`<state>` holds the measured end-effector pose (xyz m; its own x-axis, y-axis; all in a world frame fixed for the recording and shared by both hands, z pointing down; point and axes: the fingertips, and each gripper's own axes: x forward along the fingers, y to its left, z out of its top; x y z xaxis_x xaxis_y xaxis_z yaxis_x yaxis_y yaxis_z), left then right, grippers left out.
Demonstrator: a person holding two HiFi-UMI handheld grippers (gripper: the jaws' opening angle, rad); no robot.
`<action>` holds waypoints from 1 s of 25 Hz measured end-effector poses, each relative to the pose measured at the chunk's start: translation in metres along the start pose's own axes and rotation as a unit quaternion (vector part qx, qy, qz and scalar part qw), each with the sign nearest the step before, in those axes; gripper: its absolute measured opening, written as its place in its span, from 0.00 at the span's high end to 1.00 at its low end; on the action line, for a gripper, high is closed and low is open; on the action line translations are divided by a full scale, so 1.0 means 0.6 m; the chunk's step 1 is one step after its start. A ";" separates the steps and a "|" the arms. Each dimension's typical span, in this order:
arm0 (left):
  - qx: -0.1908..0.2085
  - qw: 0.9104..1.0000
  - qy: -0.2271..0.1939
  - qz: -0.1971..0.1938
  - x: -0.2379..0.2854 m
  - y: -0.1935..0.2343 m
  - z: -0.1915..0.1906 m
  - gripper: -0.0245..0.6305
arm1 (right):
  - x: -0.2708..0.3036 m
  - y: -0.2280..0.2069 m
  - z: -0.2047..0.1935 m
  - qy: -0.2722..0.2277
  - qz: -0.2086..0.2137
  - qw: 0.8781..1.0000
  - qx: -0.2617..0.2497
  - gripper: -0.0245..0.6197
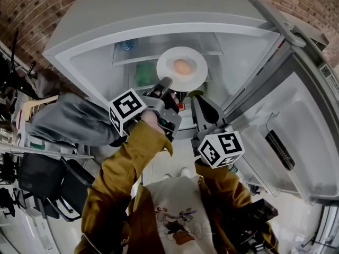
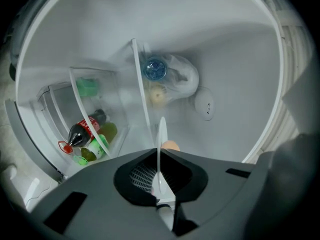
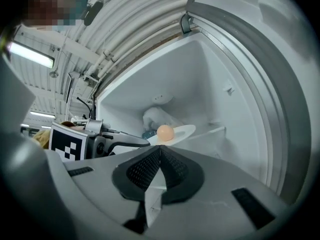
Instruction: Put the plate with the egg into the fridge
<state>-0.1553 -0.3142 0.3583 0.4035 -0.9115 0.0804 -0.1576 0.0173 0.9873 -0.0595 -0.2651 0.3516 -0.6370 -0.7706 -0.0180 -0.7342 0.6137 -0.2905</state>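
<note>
Head view is showing my left gripper point(image 1: 165, 83) pinching the near rim of the white plate point(image 1: 196, 74), its jaws pressing tight on the thin edge. The plate is round, glossy and shallow, and it is carrying one pale orange-brown egg point(image 1: 181, 66) at its middle. I am holding it level inside the open fridge point(image 1: 159, 23), in the upper compartment. Whether it is touching the glass shelf point(image 2: 141, 89) I cannot tell.

My right gripper point(image 1: 196, 96) is hovering just right of the left one, near the plate's rim but apart from it, its jaws pressed together on nothing.

At the far wall of the upper compartment a blue-capped bottle point(image 2: 155, 69) is sitting beside a white bag point(image 2: 182, 79). Lower shelves are holding a green box point(image 2: 88, 87), a dark cola bottle point(image 2: 82, 131) with a red label, and green bottles point(image 2: 97, 144). The fridge door point(image 1: 296, 136) is standing open at the right.
</note>
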 end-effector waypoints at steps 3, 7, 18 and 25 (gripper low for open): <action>-0.001 1.000 0.000 0.004 0.008 0.001 0.003 0.93 | 0.005 -0.002 0.003 -0.001 0.006 1.000 0.013 0.95; -0.004 1.000 0.001 0.006 0.022 -0.001 0.005 0.93 | 0.007 -0.010 0.009 -0.003 0.002 1.000 0.007 0.95; -0.009 1.000 0.004 0.011 0.065 -0.002 0.004 0.93 | 0.019 -0.025 0.017 -0.003 -0.002 1.000 0.005 0.95; -0.014 1.000 0.007 0.018 0.094 0.001 0.006 0.93 | 0.025 -0.040 0.022 -0.002 -0.012 1.000 0.000 0.95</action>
<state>-0.1359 -0.3672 0.3630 0.4111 -0.9038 0.1187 -0.1474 0.0625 0.9871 -0.0482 -0.2938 0.3458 -0.6183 -0.7858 -0.0152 -0.7491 0.5951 -0.2910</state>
